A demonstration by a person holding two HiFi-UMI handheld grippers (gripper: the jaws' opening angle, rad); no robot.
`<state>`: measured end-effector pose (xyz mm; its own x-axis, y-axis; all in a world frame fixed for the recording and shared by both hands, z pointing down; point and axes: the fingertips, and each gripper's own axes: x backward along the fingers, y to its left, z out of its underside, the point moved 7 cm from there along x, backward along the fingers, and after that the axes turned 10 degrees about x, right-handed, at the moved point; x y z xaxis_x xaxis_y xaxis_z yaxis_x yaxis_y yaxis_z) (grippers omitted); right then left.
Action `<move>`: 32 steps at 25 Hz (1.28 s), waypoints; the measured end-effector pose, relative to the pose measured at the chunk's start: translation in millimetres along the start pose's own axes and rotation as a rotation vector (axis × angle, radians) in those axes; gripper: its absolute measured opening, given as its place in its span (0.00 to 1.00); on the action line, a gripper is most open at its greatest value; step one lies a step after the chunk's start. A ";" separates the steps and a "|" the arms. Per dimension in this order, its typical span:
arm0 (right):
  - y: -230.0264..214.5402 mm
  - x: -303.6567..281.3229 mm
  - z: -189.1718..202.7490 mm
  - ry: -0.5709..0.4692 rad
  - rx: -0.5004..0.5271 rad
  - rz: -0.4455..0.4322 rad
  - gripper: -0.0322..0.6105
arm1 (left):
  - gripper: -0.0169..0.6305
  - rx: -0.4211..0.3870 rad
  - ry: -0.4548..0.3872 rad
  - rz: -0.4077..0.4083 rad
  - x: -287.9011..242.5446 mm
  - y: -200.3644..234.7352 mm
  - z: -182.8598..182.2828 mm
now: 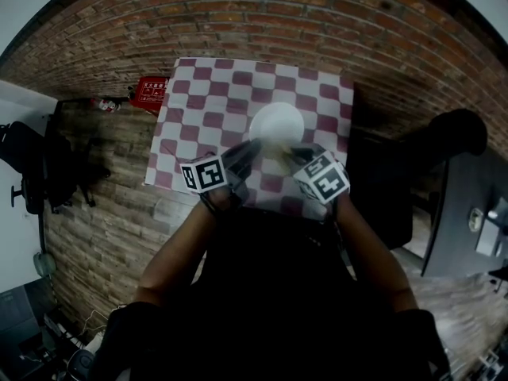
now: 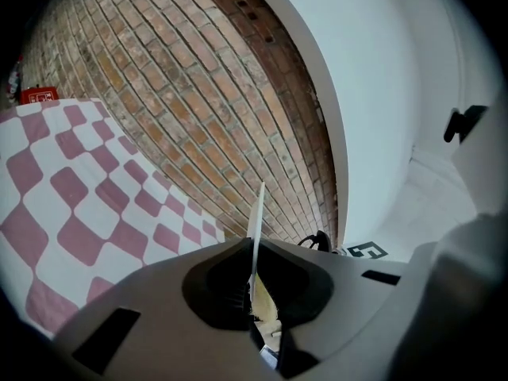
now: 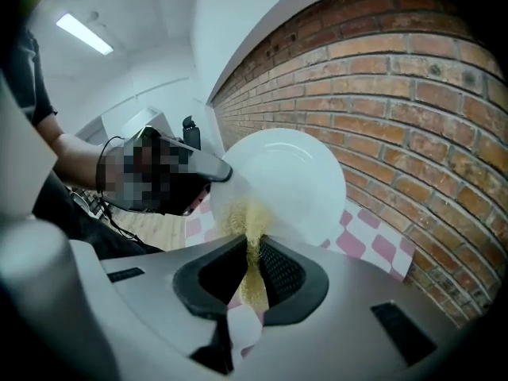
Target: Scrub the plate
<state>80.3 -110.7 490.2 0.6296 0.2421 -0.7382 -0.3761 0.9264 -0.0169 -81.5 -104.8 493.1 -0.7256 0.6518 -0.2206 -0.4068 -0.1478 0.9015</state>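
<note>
Head view: both bare forearms reach forward from the bottom. The left tool [image 1: 251,151] and the right tool [image 1: 295,154] meet close together over the near part of the checked surface [image 1: 208,94]. The white plate [image 1: 276,121] is just past their tips. The tips and the plate's near rim are blurry here, with only a pale yellow smear between them.

Left gripper view: the left tool [image 2: 252,244] is pinched tight on the plate's rim. The plate stands on edge, so it shows only as a thin white line. Its lower end is hidden between the jaws. The surface lies off to the left.

Right gripper view: the right tool [image 3: 254,240] is squeezed on a yellow sponge [image 3: 252,280]. The sponge presses on the plate's face, low down on its left side. The plate is lifted and tilted, and the left tool holds its left rim. The surface peeks out below the plate.
</note>
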 end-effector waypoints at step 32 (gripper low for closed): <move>-14.8 19.8 -3.0 0.032 0.046 0.097 0.12 | 0.07 0.112 0.018 0.048 6.8 -0.7 13.3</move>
<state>96.3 -120.5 473.9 0.5696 0.3230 -0.7558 -0.4021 0.9115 0.0865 -78.8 -90.4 495.9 -0.7530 0.6322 -0.1824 -0.3079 -0.0937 0.9468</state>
